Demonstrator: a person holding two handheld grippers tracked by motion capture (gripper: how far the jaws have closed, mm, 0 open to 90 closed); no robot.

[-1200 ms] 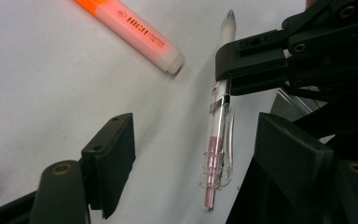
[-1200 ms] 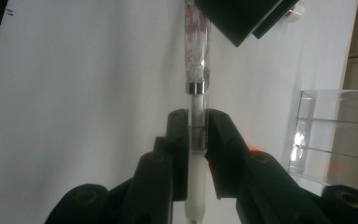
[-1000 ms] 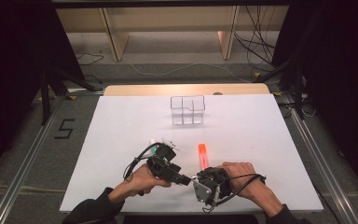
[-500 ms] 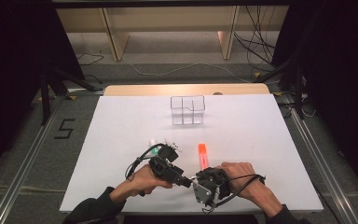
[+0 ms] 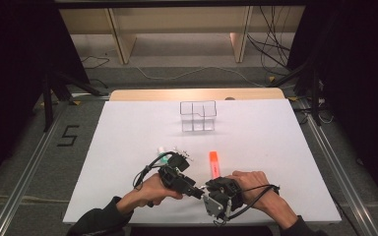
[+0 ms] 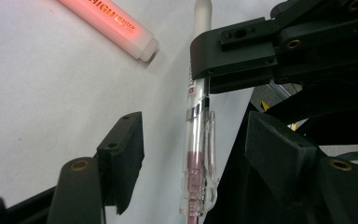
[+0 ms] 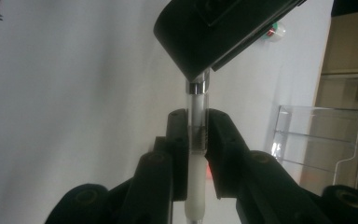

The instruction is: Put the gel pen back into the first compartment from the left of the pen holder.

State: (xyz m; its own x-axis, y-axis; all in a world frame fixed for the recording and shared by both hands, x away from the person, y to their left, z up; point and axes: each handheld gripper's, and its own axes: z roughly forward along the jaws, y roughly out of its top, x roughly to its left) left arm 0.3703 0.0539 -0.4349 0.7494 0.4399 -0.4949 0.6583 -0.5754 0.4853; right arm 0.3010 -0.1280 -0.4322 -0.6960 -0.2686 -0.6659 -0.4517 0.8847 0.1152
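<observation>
**Pen upright btwn L jaws, R already clamped on it**

White table (image 5: pixel 128 132) across mid-frame in high view; clear compartment organizer (image 5: pixel 198 116) at upper centre, well apart from both hands. Hands meeting at lower centre, tools nose to nose.

Right gripper (image 7: pixel 196 135): shut tight on the pen, pads pinching where the white grip meets the clear barrel, centre of right gripper view.

Left gripper (image 6: pixel 193 144): jaws part-open, just been closing, pen between them but pads not touching it; gap visible each side.

Orange highlighter (image 6: pixel 107 23): flat on table, upper left of left gripper view, near but apart from pen.

Pen (image 6: pixel 196 107): long axis running bottom to top through centre of left gripper view, clip end low, white tip end high. Lies crosswise to L jaws' closing line, so prob. ready to pinch. Sits nearer the left pad's side than dead centre; may get nudged sideways first.
</observation>
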